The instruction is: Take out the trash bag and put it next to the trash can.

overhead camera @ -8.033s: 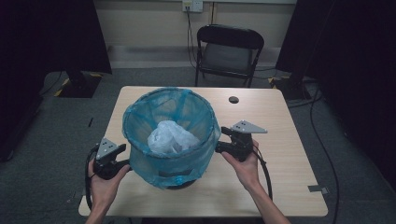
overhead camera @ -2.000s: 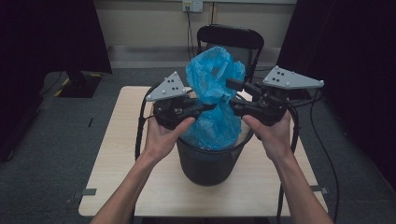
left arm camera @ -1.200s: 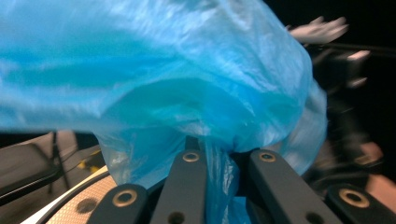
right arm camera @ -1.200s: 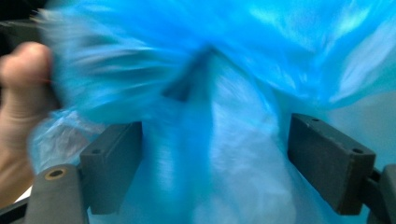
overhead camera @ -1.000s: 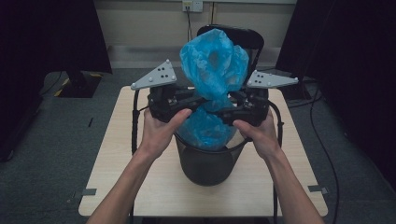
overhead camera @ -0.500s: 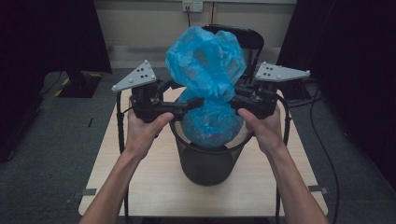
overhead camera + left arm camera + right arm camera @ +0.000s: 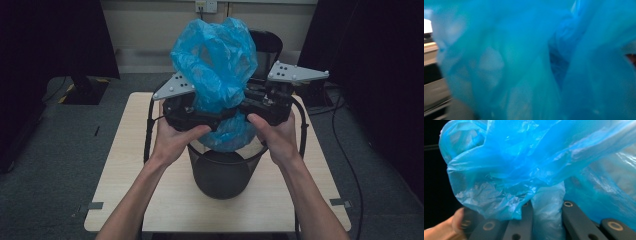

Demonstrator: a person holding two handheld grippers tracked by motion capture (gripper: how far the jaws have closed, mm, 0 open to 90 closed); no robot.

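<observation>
A blue plastic bag (image 7: 215, 55) is gathered at its neck and lifted partly out of a black bin (image 7: 220, 175) standing on the table. Its lower bulge still hangs just inside the bin's rim. My right gripper (image 7: 246, 107) is shut on the neck from the right; in the right gripper view a twist of bag (image 7: 524, 165) is squeezed between my right gripper's (image 7: 547, 205) jaws. My left gripper (image 7: 206, 119) is at the neck from the left, its jaws buried in plastic. They opened wide and have just been closing a little. Blurred blue bag (image 7: 524, 62) covers the left gripper view.
The bin stands near the middle of a light wooden table (image 7: 130, 165). A black chair (image 7: 267, 45) sits behind the table's far edge. Cables trail over the floor at the right (image 7: 345, 150). Dark curtains flank both sides.
The bag, first lining the bin, is now bunched and raised. Over the last half second my left gripper swung back in to the neck and the right rose slightly with the bag.
</observation>
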